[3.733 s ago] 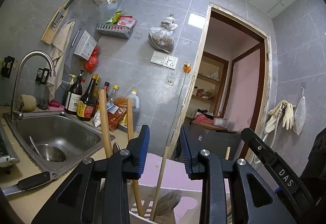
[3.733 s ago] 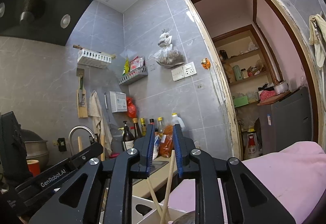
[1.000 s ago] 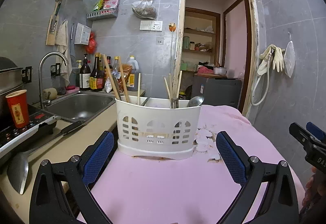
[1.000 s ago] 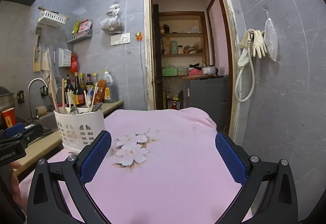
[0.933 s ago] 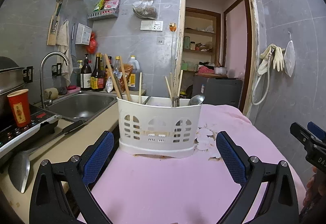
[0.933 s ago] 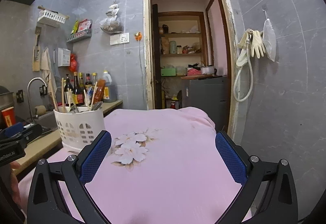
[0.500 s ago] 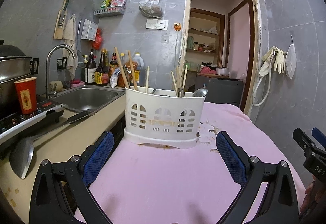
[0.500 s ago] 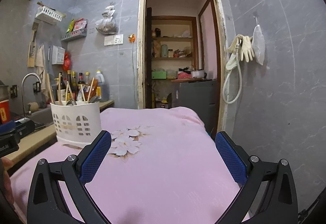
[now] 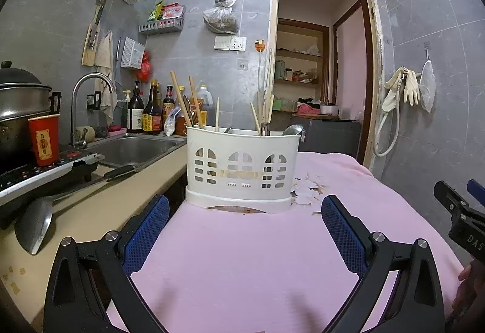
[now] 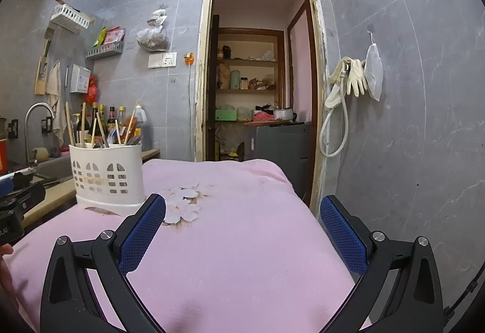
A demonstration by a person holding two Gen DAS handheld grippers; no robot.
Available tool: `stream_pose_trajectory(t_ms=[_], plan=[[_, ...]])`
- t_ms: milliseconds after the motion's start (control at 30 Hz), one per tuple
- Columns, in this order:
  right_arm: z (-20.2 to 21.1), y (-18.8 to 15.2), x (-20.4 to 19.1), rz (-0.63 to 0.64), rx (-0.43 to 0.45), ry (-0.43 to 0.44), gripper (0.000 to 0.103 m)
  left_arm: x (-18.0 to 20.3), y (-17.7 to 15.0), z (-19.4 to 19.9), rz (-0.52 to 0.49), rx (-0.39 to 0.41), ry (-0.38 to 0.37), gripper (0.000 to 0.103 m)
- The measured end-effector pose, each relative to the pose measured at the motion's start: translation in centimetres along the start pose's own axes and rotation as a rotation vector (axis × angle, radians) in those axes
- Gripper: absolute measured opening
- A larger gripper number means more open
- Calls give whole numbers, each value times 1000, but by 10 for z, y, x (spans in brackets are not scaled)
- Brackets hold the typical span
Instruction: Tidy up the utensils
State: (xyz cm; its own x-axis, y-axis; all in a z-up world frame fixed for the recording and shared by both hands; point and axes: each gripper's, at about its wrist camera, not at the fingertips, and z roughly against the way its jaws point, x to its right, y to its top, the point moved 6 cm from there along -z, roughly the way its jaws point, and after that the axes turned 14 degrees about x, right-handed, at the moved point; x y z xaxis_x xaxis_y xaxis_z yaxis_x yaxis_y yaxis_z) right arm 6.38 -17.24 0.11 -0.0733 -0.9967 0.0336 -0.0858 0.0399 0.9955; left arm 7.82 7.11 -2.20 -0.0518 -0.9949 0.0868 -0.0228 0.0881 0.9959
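A white slotted utensil holder point(image 9: 242, 169) stands on the pink cloth point(image 9: 242, 257), with wooden chopsticks point(image 9: 182, 101) and a metal spoon point(image 9: 292, 130) sticking out of its top. My left gripper point(image 9: 242, 230) is open and empty, a short way in front of the holder. In the right wrist view the holder point(image 10: 106, 174) sits at the left, and my right gripper point(image 10: 242, 230) is open and empty over the cloth point(image 10: 242, 242), well to the holder's right. The right gripper's tip shows at the left wrist view's right edge.
A beige counter point(image 9: 91, 205) runs along the left with a steel sink point(image 9: 136, 148), a faucet point(image 9: 88, 90), sauce bottles point(image 9: 145, 114), a knife point(image 9: 118, 172), a spatula point(image 9: 33, 224), a red cup point(image 9: 44, 139) on a cooktop. A doorway point(image 10: 260, 84) opens behind the cloth.
Both grippers, shut over the holder 3.7 s ago, are now open and drawn back from it. Over the last second both views kept sliding slightly away.
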Motion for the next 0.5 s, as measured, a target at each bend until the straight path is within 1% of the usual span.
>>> stream_pose_trajectory(t_ms=[500], plan=[[1,-8,3,-10,-17,-9,103,3,-9,-4,2,-20,11,99]])
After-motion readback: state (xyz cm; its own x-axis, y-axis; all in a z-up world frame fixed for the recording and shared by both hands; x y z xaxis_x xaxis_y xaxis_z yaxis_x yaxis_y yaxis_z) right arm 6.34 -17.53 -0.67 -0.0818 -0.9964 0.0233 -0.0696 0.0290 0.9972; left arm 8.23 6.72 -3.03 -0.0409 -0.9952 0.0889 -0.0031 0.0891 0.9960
